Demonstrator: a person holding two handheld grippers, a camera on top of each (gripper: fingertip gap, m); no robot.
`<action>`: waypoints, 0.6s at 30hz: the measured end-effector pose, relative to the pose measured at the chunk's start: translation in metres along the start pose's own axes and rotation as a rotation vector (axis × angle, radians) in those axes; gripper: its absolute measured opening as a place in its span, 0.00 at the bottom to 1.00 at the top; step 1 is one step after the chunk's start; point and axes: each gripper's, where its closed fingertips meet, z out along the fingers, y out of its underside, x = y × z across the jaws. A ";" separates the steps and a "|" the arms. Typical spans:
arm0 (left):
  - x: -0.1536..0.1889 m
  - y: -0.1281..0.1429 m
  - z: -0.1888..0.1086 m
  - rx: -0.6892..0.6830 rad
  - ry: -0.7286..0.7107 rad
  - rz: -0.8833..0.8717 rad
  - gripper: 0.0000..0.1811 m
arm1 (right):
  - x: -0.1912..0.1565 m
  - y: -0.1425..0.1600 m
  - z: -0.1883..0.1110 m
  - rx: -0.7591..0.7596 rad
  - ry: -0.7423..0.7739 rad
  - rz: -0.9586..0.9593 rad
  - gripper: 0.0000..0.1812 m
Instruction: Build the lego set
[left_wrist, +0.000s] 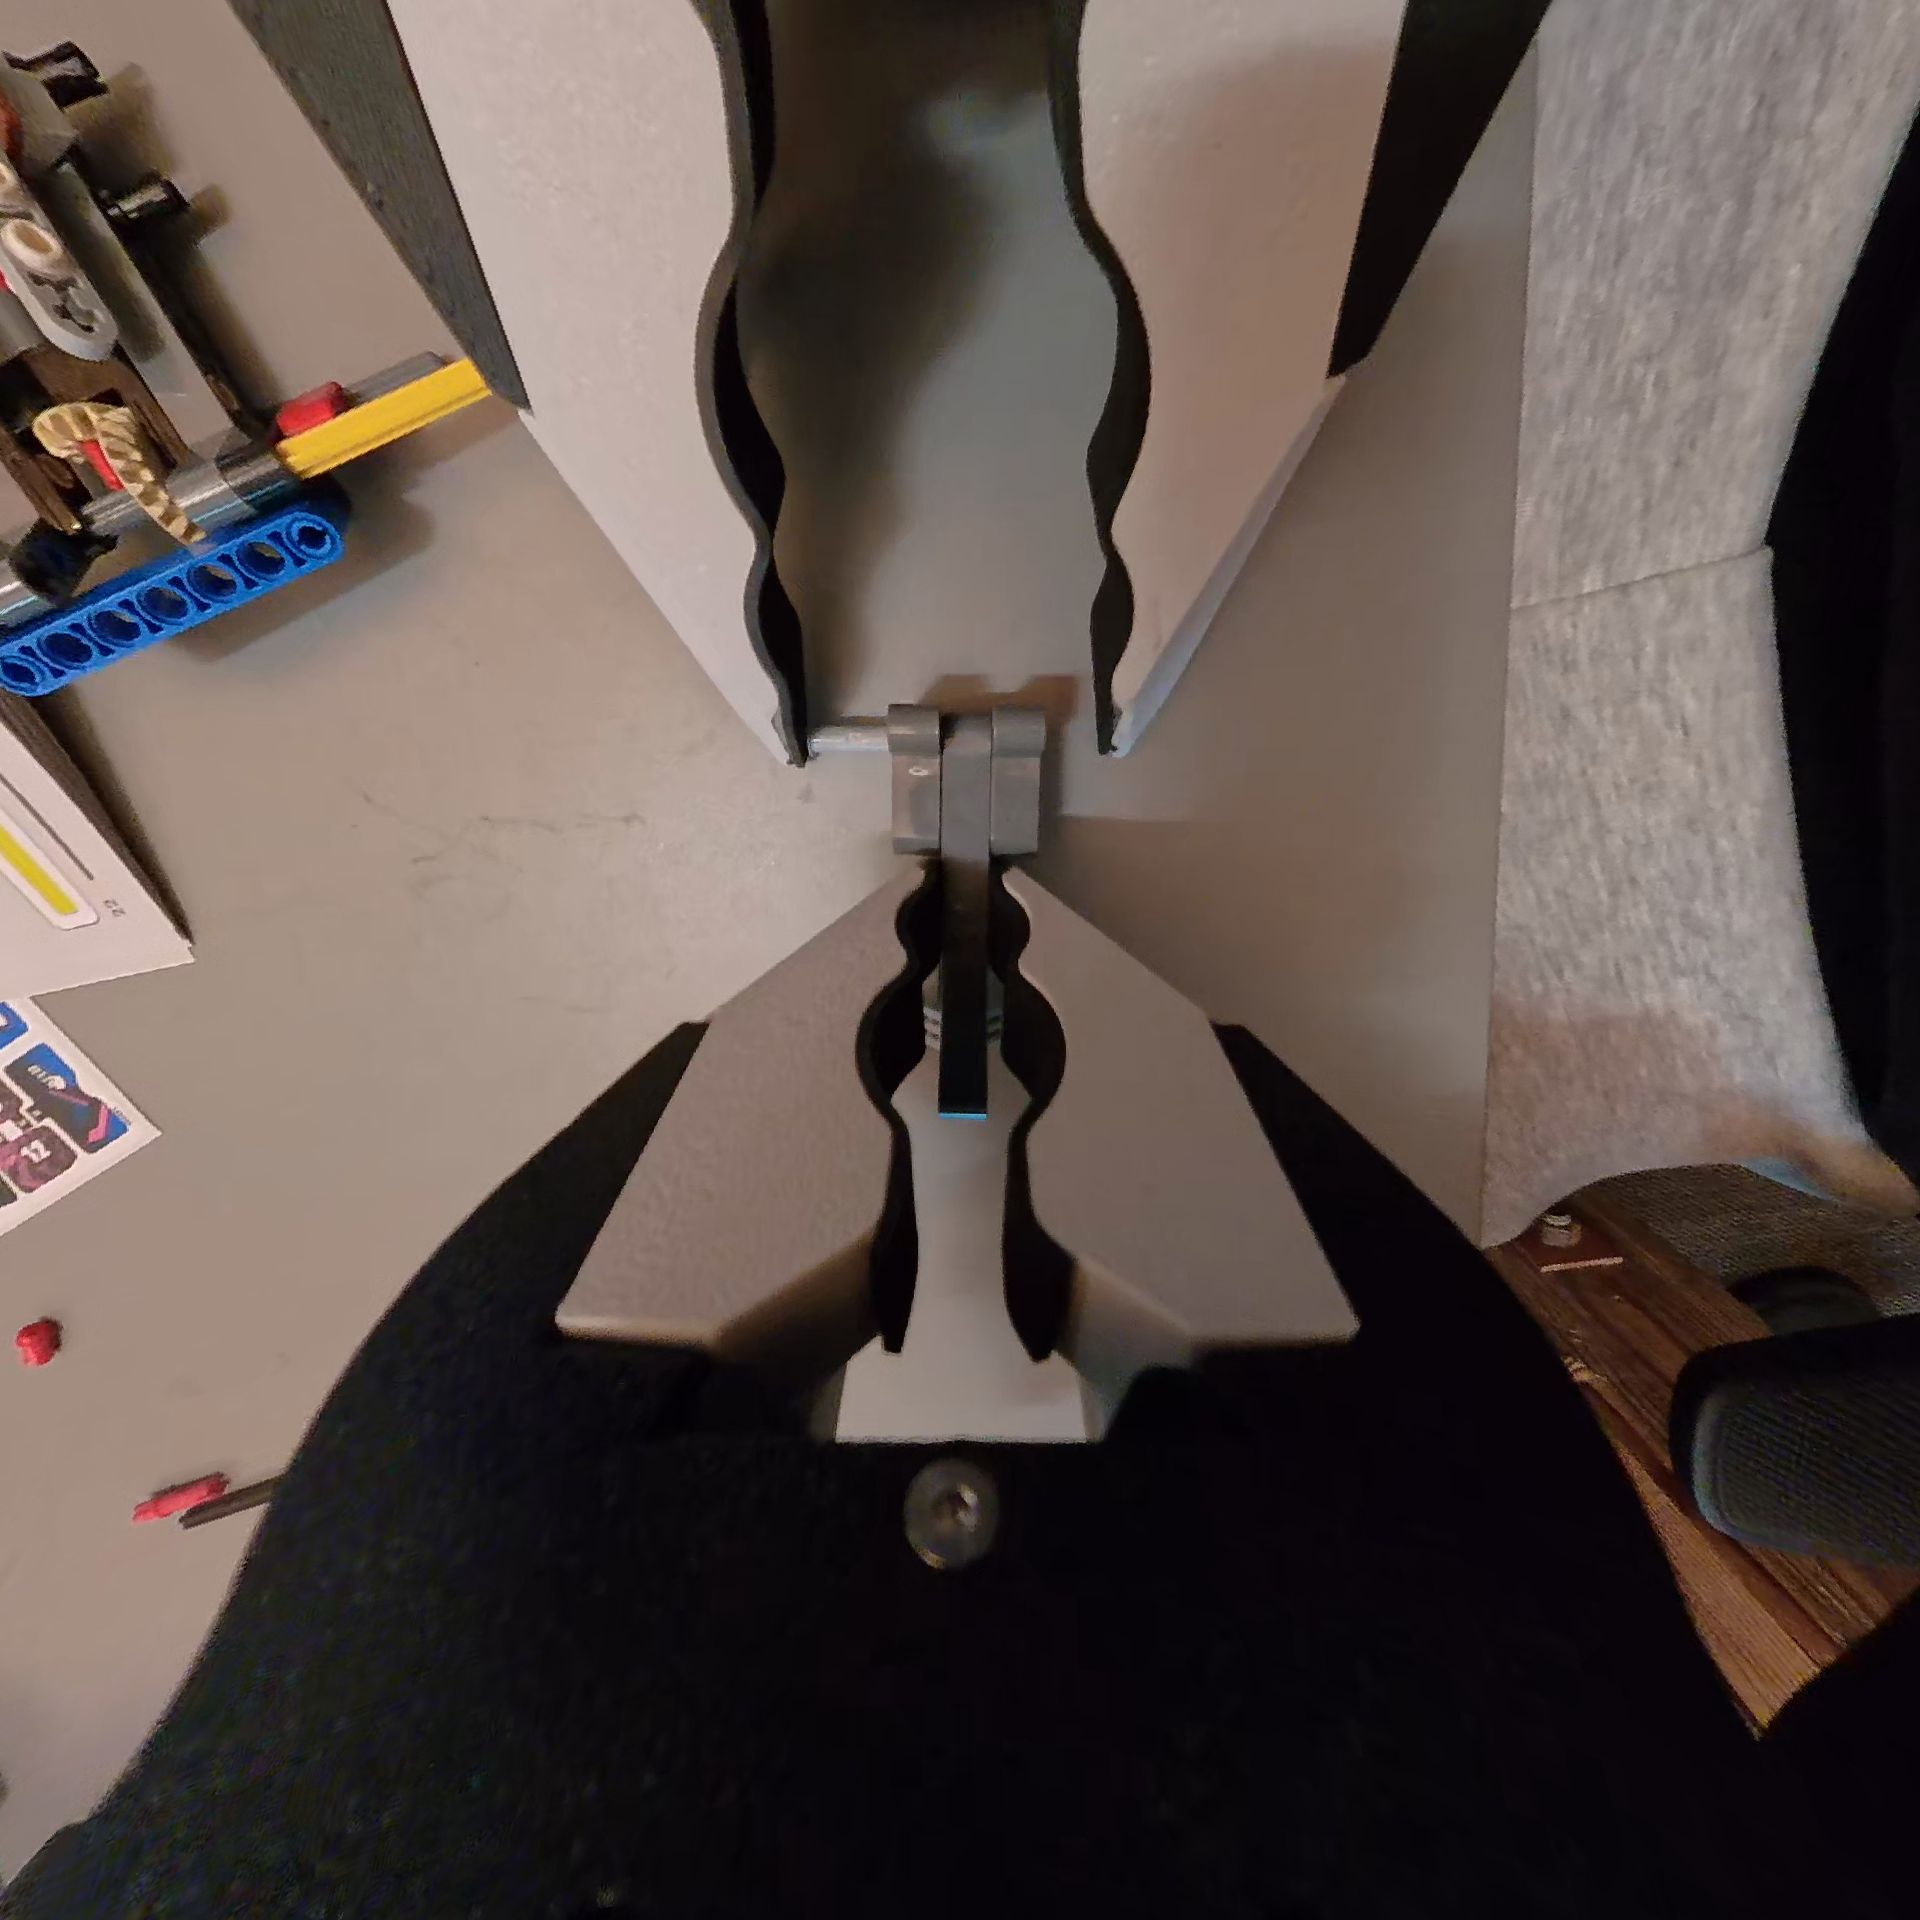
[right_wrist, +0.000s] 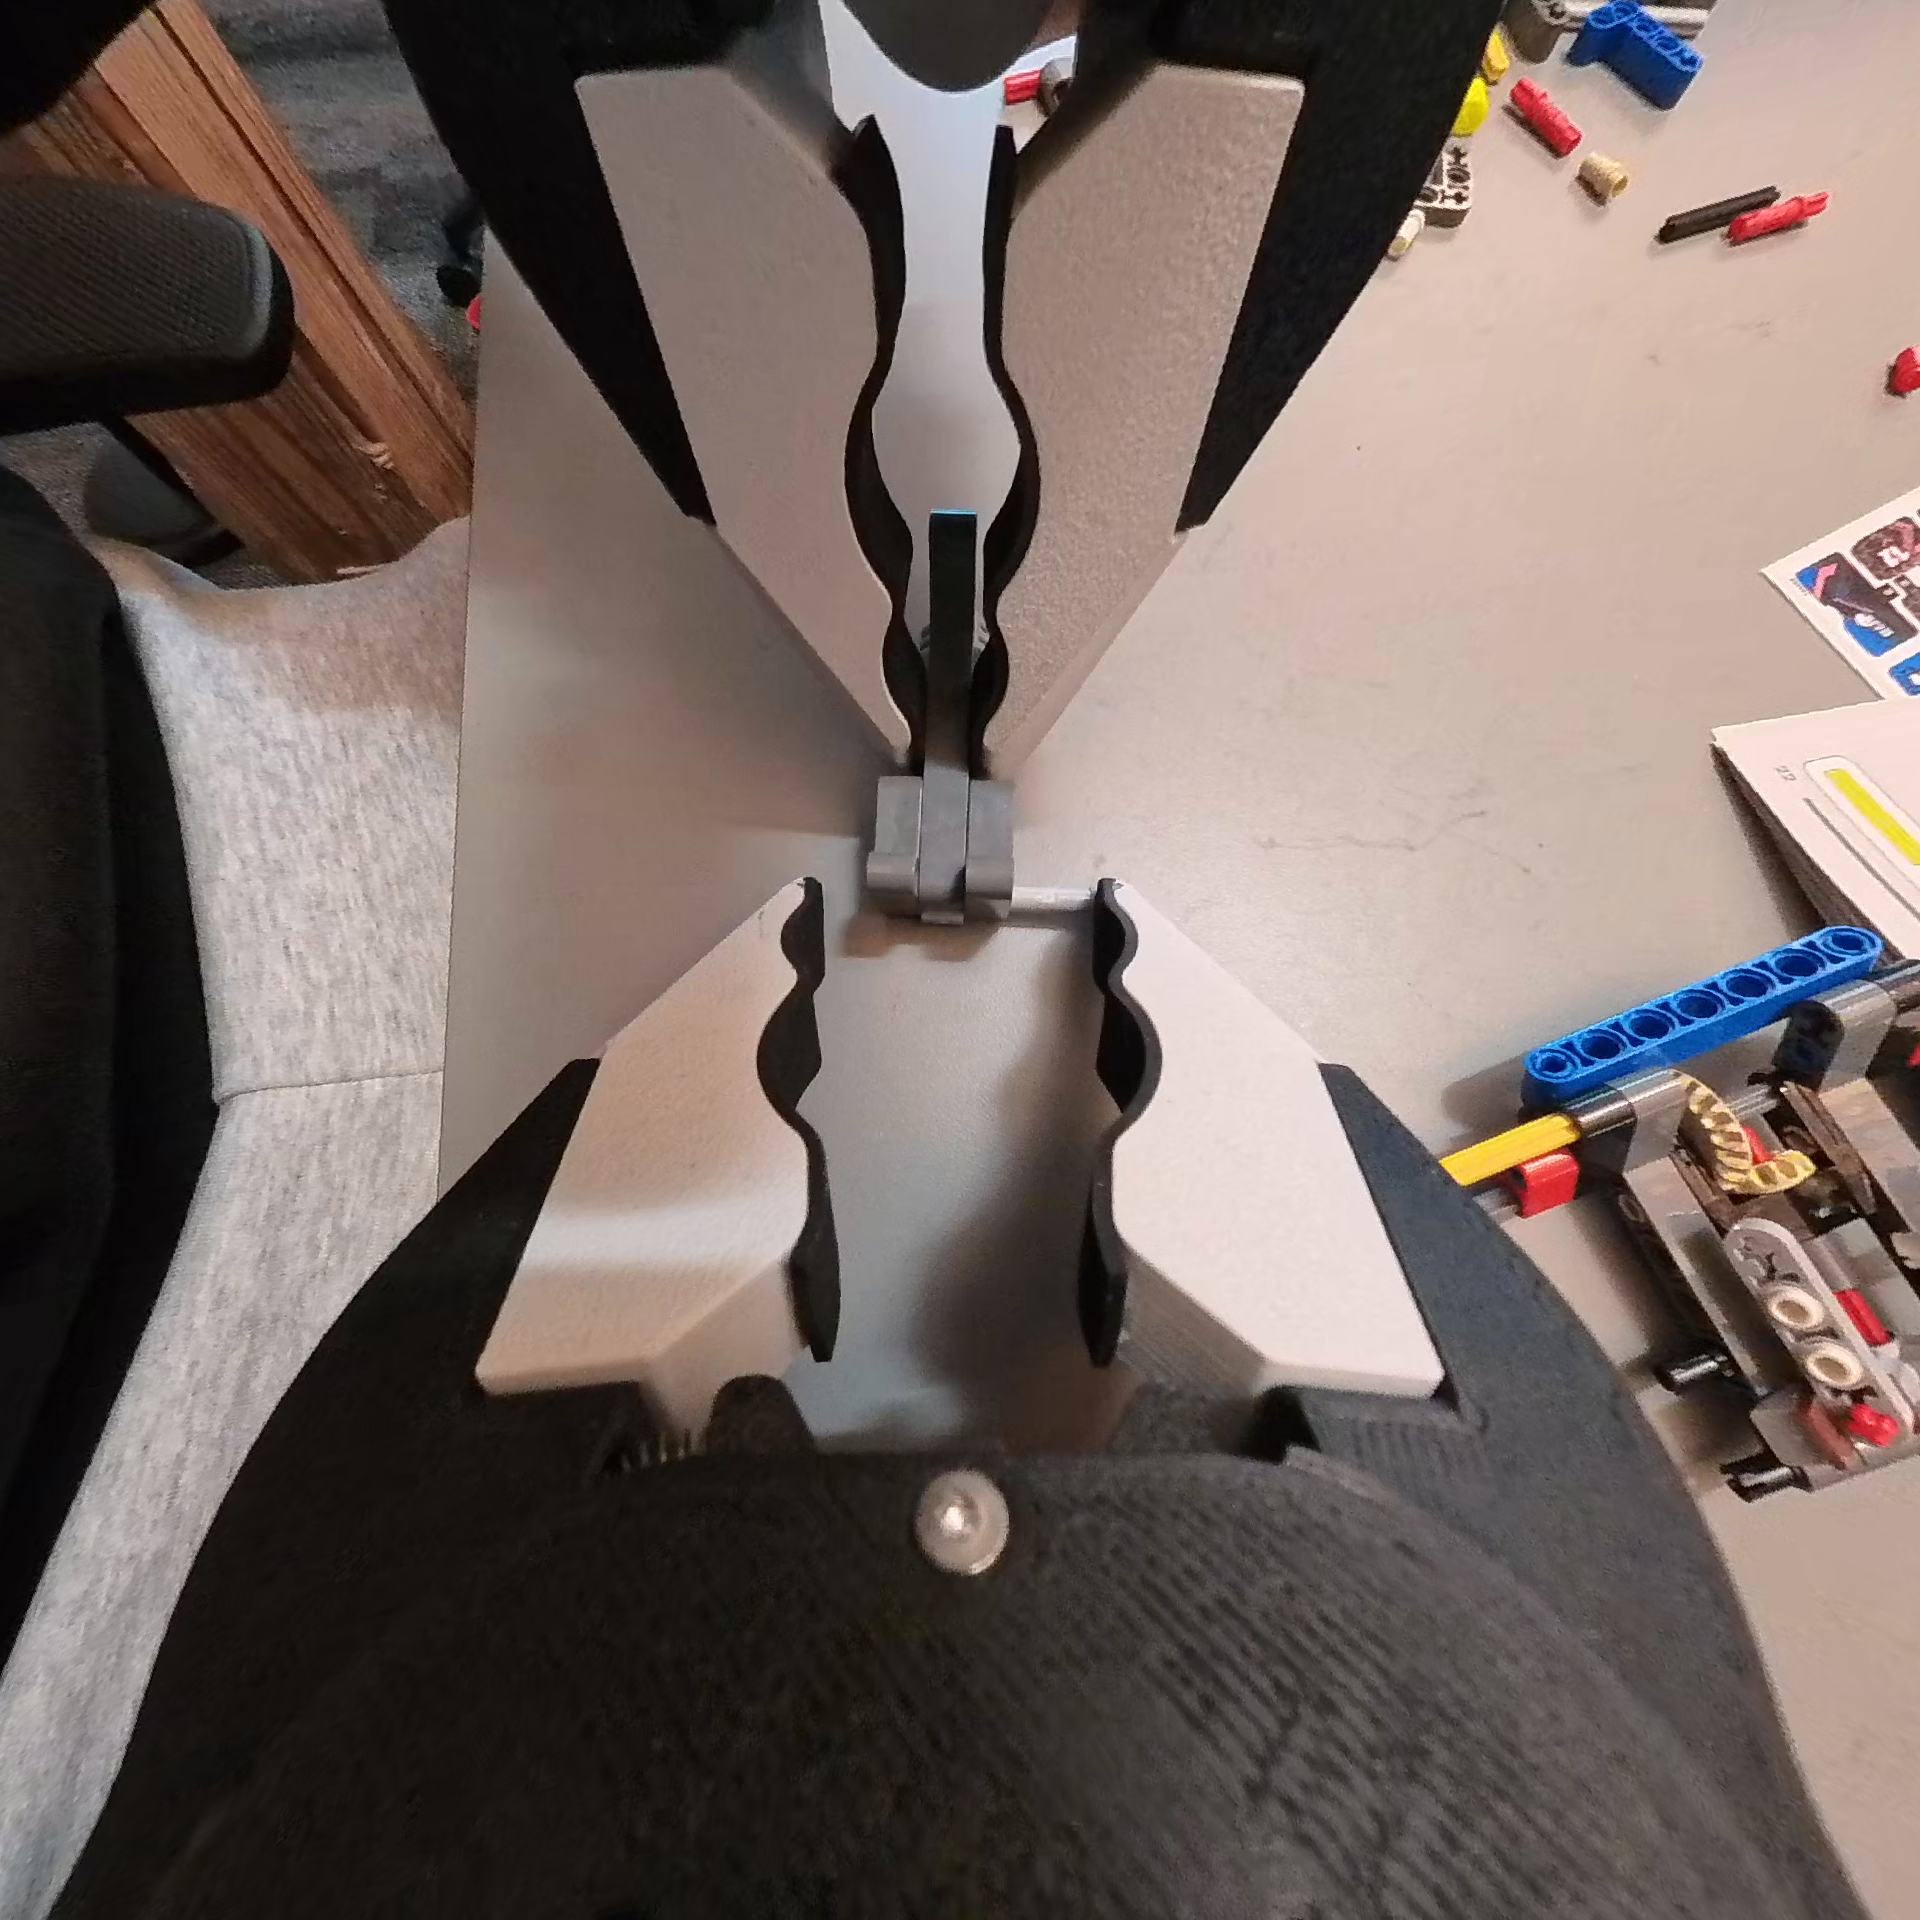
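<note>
Grey lego sub-assy (left_wrist: 964, 779) w/ pin: left hand-held gripper (left_wrist: 961, 883) clamped on its black beam; right hand-held gripper (right_wrist: 961, 894) spread wide, over bench (left_wrist: 468, 831).

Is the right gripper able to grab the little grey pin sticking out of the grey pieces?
Probably yes. The right gripper is open, and the thin grey pin lies bare beside one fingertip. The left gripper holds only the black beam, so nothing seems to block it.
</note>
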 end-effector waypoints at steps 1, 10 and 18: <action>0.000 -0.001 0.000 0.002 0.000 0.000 0.03 | 0.000 0.000 0.000 0.000 0.000 0.000 0.28; 0.000 -0.002 0.001 0.025 0.014 -0.027 0.03 | 0.002 0.000 0.000 0.000 0.009 0.012 0.28; 0.000 -0.002 0.001 0.017 0.015 -0.034 0.03 | 0.006 0.002 -0.003 0.002 0.013 0.006 0.22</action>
